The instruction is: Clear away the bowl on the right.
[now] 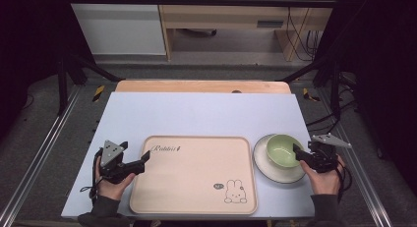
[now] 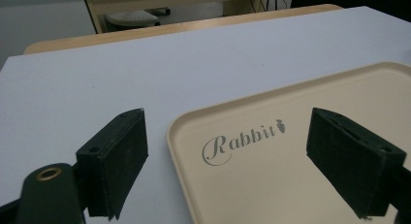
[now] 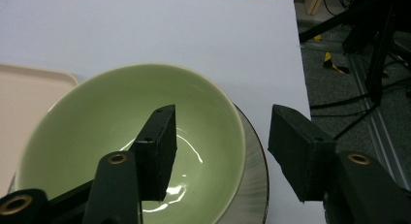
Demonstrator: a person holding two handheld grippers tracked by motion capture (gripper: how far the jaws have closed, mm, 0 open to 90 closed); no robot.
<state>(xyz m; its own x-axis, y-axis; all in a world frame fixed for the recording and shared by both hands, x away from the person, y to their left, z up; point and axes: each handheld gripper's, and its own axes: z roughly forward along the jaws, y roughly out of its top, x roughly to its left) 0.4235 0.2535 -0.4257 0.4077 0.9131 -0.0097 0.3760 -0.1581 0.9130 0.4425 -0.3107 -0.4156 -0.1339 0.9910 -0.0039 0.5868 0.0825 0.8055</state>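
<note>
A beige tray (image 1: 194, 173) with a "Rabbit" script and a bunny drawing lies at the table's front middle. Right of it a green bowl (image 1: 282, 149) sits on a pale plate (image 1: 280, 172). My left gripper (image 1: 142, 160) is open at the tray's left edge; in the left gripper view its jaws straddle the tray's corner (image 2: 194, 122). My right gripper (image 1: 298, 153) is open at the bowl's right rim. In the right gripper view one jaw hangs inside the bowl (image 3: 97, 132) and the other outside, over the plate (image 3: 254, 185), with the rim between them.
A white mat (image 1: 196, 114) covers the wooden table (image 1: 201, 85). Beyond the far edge stand a desk and cables on a grey floor. Metal rails run along both sides of the table.
</note>
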